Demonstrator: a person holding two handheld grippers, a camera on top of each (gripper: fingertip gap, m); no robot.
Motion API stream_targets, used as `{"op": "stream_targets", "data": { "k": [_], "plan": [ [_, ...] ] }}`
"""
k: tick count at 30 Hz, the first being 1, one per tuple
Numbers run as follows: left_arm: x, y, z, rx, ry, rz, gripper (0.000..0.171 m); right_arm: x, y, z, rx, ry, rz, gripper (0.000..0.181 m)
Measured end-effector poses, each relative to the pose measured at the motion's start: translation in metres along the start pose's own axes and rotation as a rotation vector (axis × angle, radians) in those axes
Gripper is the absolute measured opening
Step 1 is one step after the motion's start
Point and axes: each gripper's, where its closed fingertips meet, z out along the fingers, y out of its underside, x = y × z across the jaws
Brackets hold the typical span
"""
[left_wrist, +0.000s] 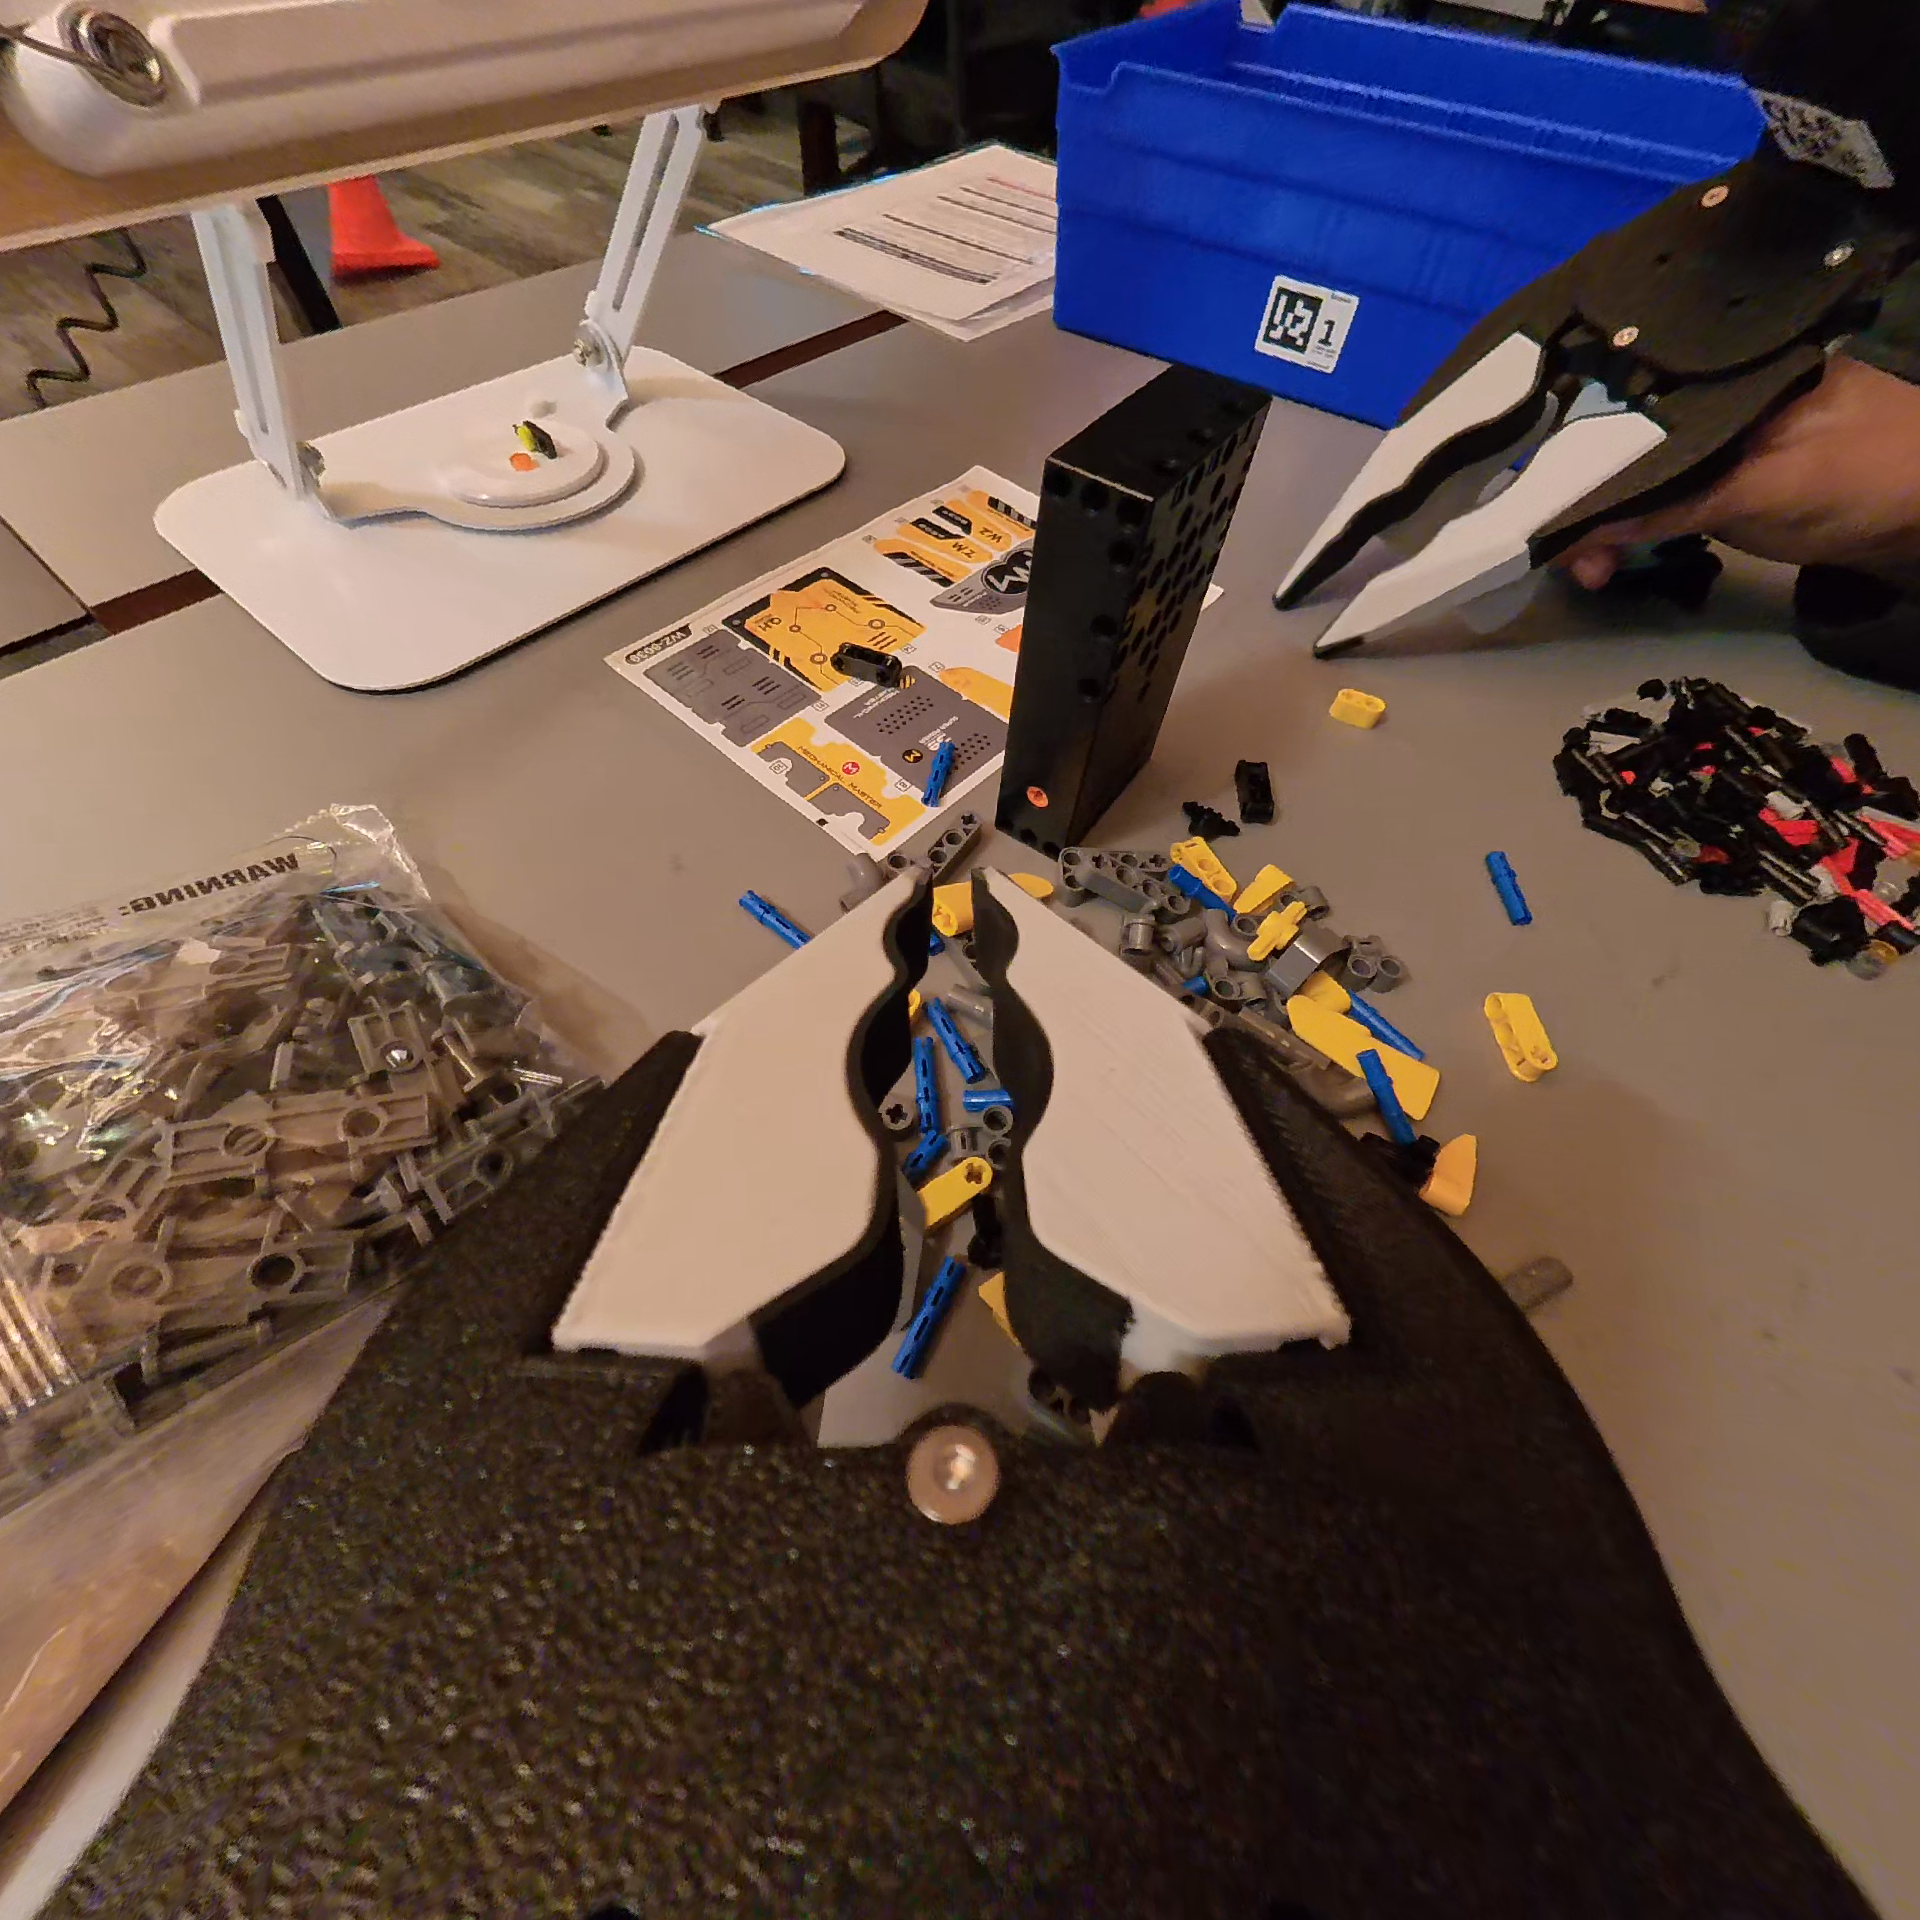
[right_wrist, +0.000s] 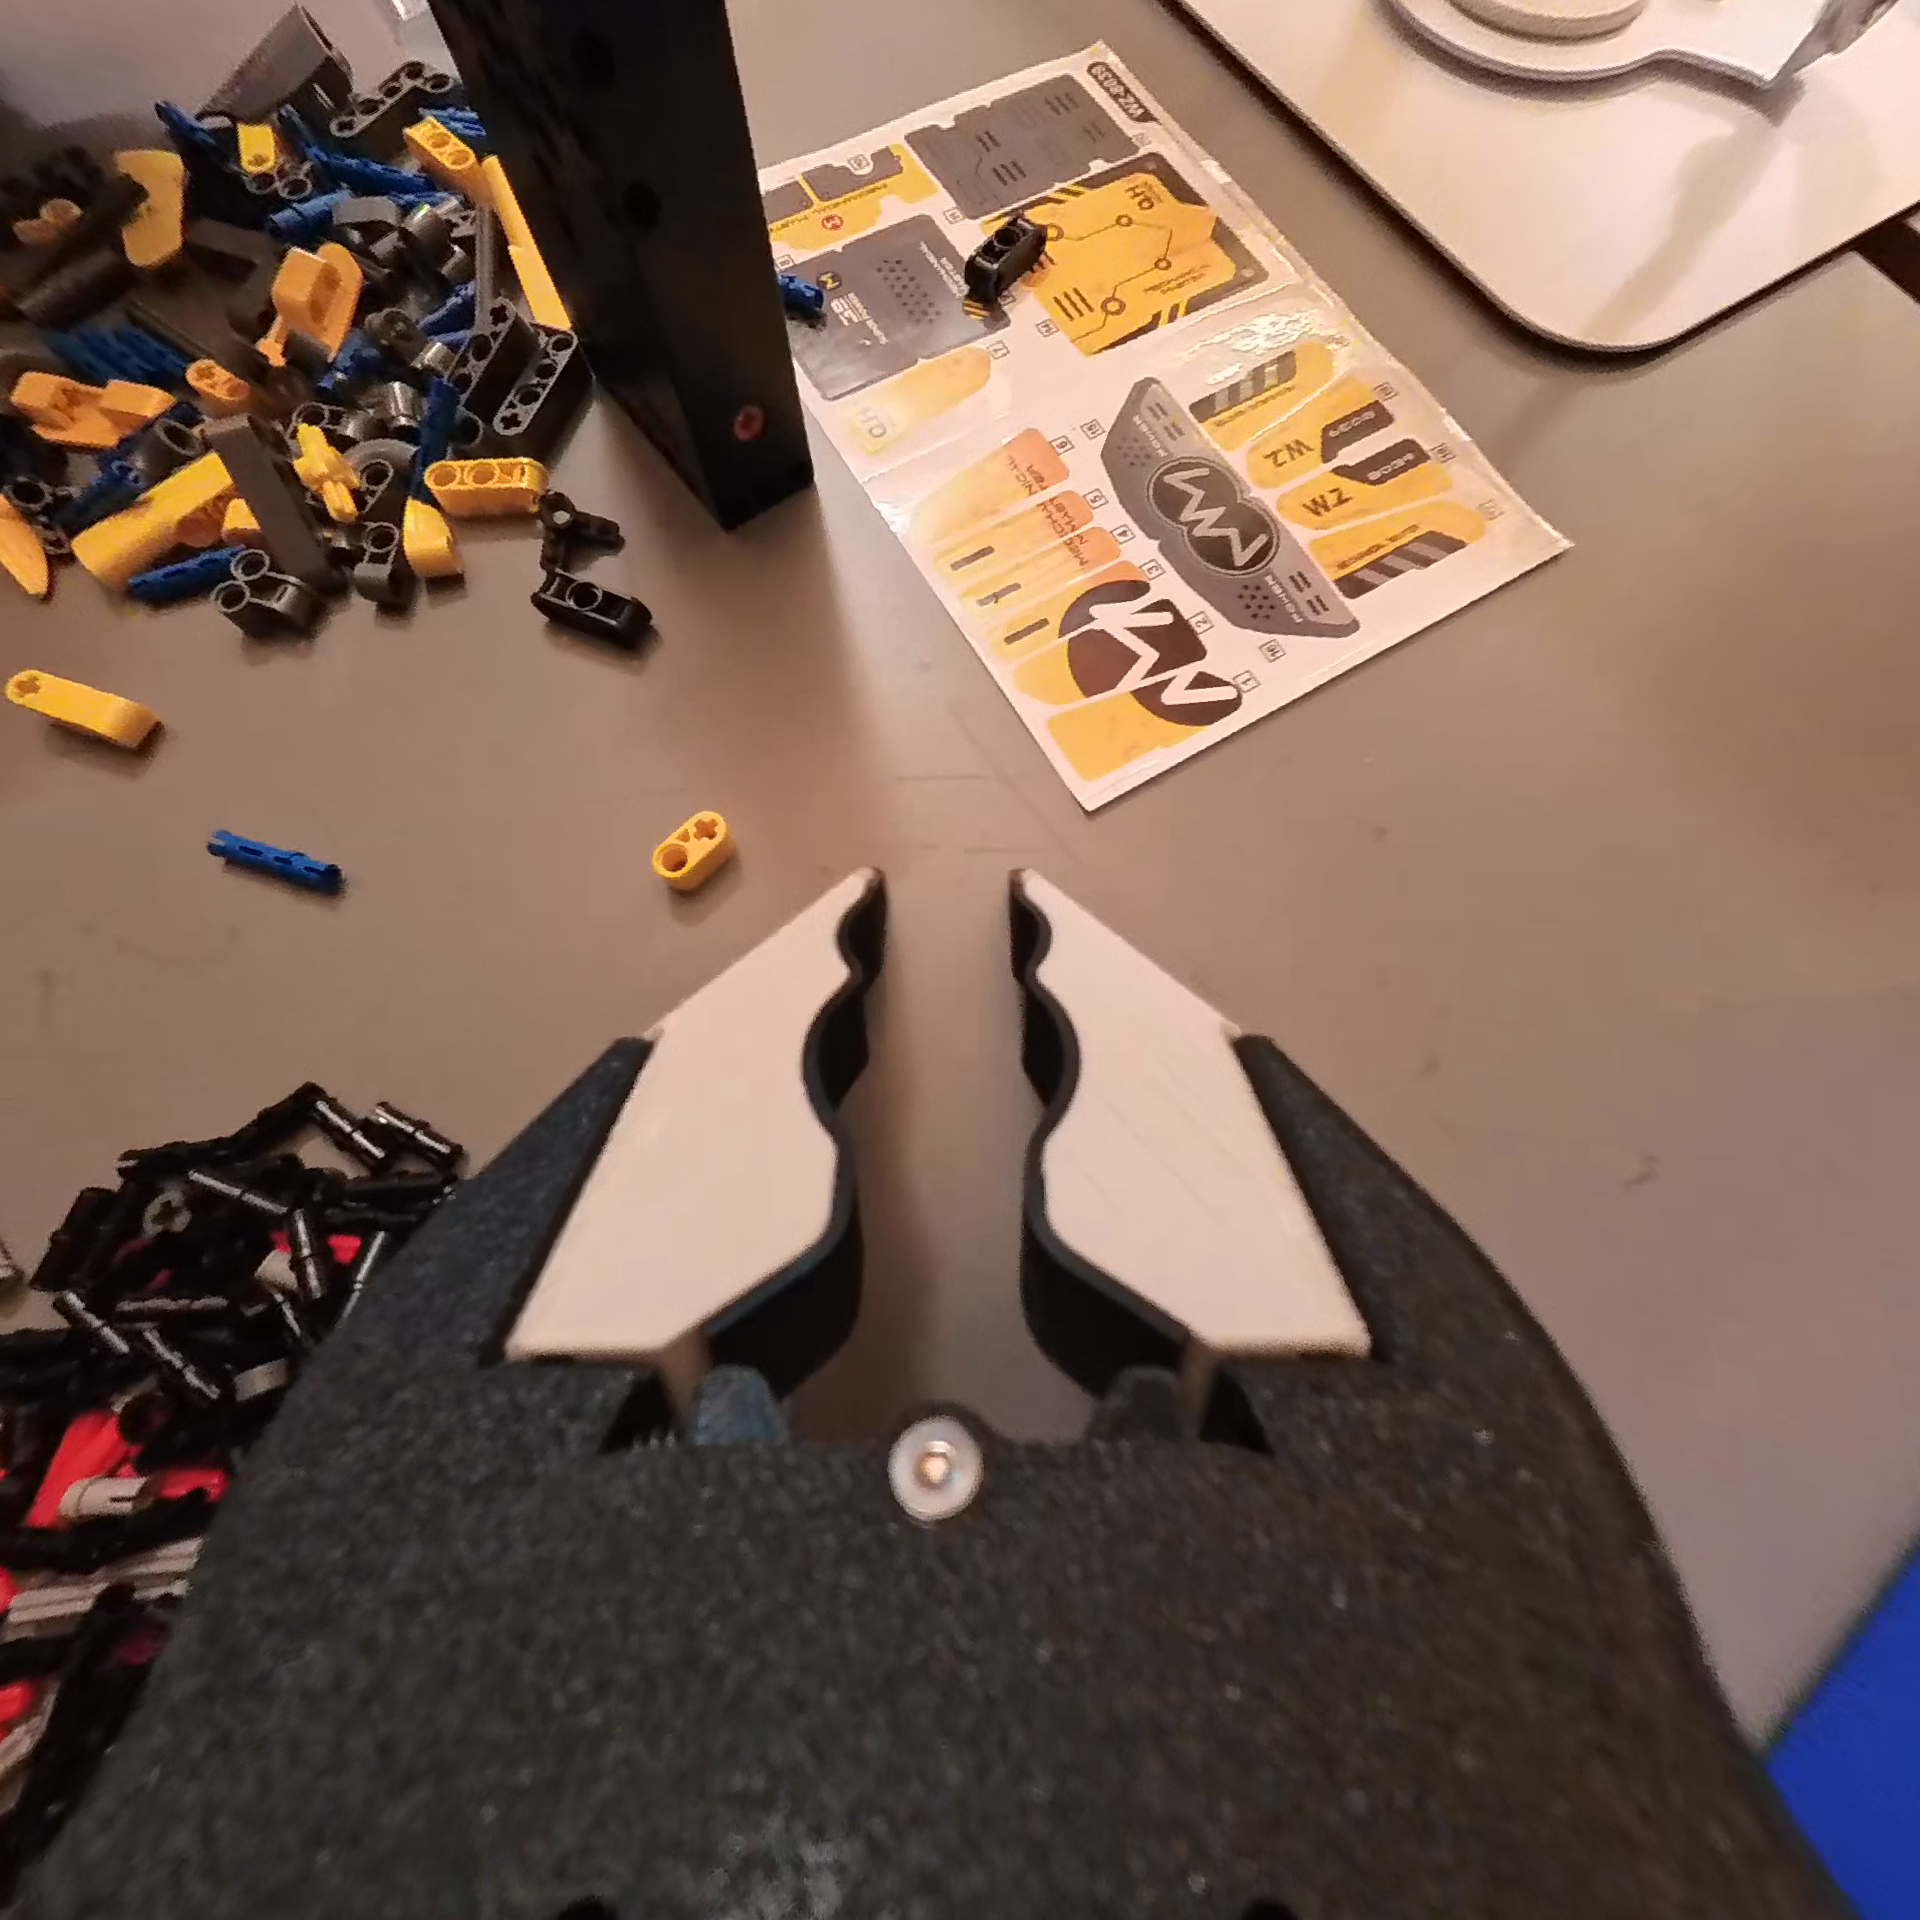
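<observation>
The left gripper (left_wrist: 951, 883) hangs over a heap of small yellow, blue and grey toy building pieces (left_wrist: 1236, 945) on the grey table (left_wrist: 1351, 1455). Its two white fingers have only a thin gap at the tips, and nothing is caught between them. Blue pins and a yellow piece show on the table through the gap lower down. Just to its left lies a clear plastic bag of grey pieces (left_wrist: 229, 1091).

The right gripper (right_wrist: 945, 883) is over a bare part of the table. Its fingers are apart and it holds nothing. The thing nearest its tips is a small yellow piece with two holes (right_wrist: 694, 850), just to the left. A single blue pin (right_wrist: 275, 860) lies farther left. Beside this gripper, low on the left, is a pile of black and red pins (right_wrist: 135, 1299).

A bit farther off, a tall black block with holes (left_wrist: 1127, 613) stands up on its end, right beside the heap. Next to it lies a flat sticker sheet (right_wrist: 1164, 416) with yellow and grey shapes. A small black piece (right_wrist: 1003, 255) sits on the sheet.

Farther back stands the white base of a stand (left_wrist: 499, 540). A blue plastic bin (left_wrist: 1382, 177) and some sheets of paper (left_wrist: 914, 234) are at the far side of the table.
</observation>
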Motion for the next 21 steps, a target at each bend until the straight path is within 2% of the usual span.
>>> {"op": "stream_targets", "data": {
  "k": [2, 7, 10, 12, 14, 21],
  "plan": [
    [0.0, 0.001, 0.001, -0.004, 0.0, 0.003, 0.006, 0.003, 0.0, 0.0, -0.002, 0.028, -0.011, 0.0],
    [0.0, 0.001, 0.001, -0.006, -0.002, 0.007, 0.006, 0.003, 0.0, -0.001, 0.002, 0.037, -0.019, 0.0],
    [-0.001, 0.0, 0.0, -0.002, -0.006, 0.007, 0.006, 0.01, -0.011, -0.009, 0.075, 0.046, 0.029, 0.001],
    [-0.001, -0.001, -0.001, 0.002, -0.008, 0.007, 0.006, 0.016, -0.018, -0.016, 0.128, 0.046, 0.074, 0.01],
    [-0.001, -0.001, -0.001, 0.003, -0.007, 0.005, 0.006, 0.019, -0.02, -0.021, 0.154, 0.036, 0.104, 0.013],
    [0.0, 0.001, 0.001, -0.011, -0.005, 0.013, 0.006, 0.014, -0.01, -0.01, 0.085, 0.022, 0.083, 0.013]
  ]
}}
